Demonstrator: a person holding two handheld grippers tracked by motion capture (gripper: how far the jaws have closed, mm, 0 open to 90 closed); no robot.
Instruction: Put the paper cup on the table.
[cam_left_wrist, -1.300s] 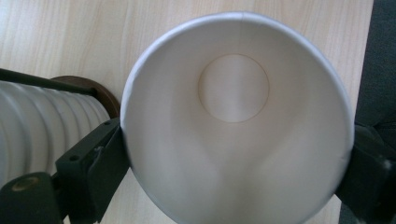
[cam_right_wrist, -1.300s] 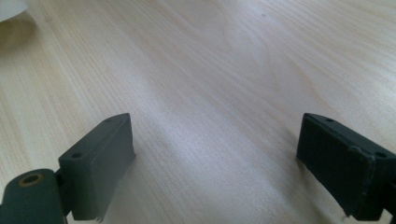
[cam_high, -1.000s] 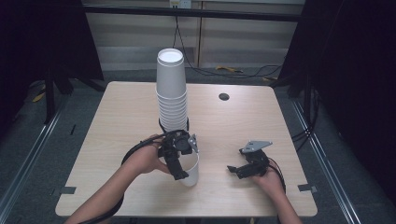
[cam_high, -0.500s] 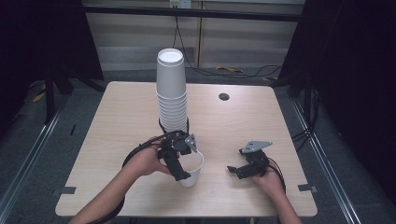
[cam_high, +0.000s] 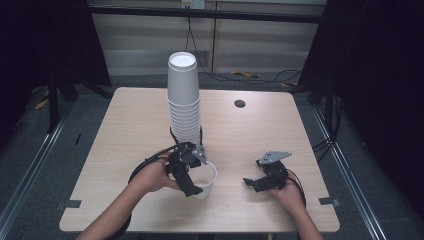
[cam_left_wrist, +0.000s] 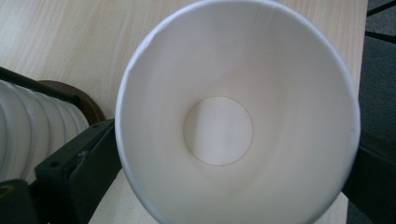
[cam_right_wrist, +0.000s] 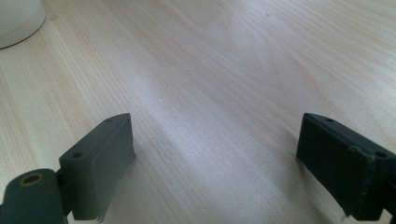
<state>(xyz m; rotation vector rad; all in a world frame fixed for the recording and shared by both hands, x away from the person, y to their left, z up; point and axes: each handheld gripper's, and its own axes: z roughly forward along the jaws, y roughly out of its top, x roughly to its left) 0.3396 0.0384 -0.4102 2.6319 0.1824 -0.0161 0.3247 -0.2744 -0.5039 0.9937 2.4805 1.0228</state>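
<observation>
The single white paper cup (cam_high: 204, 179) stands upright on the table (cam_high: 125, 130), near the front edge and slightly left of centre, just in front of the tall stack of cups (cam_high: 184, 100). The left gripper (cam_high: 192, 182) is positioned around this cup, one black jaw on each side. Its jaws have just been opening with the cup between them; in the left gripper view the cup (cam_left_wrist: 238, 116) sits between the two jaws, open end toward the camera, and whether the pads touch its wall cannot be determined. The stack (cam_left_wrist: 32, 126) appears at the left of that view on a dark round base (cam_left_wrist: 88, 102).

The right gripper (cam_high: 256, 183) rests low over the table toward the front right corner, well apart from the cup. Its jaws (cam_right_wrist: 215, 168) stand wide apart with only bare tabletop between them; it holds nothing
</observation>
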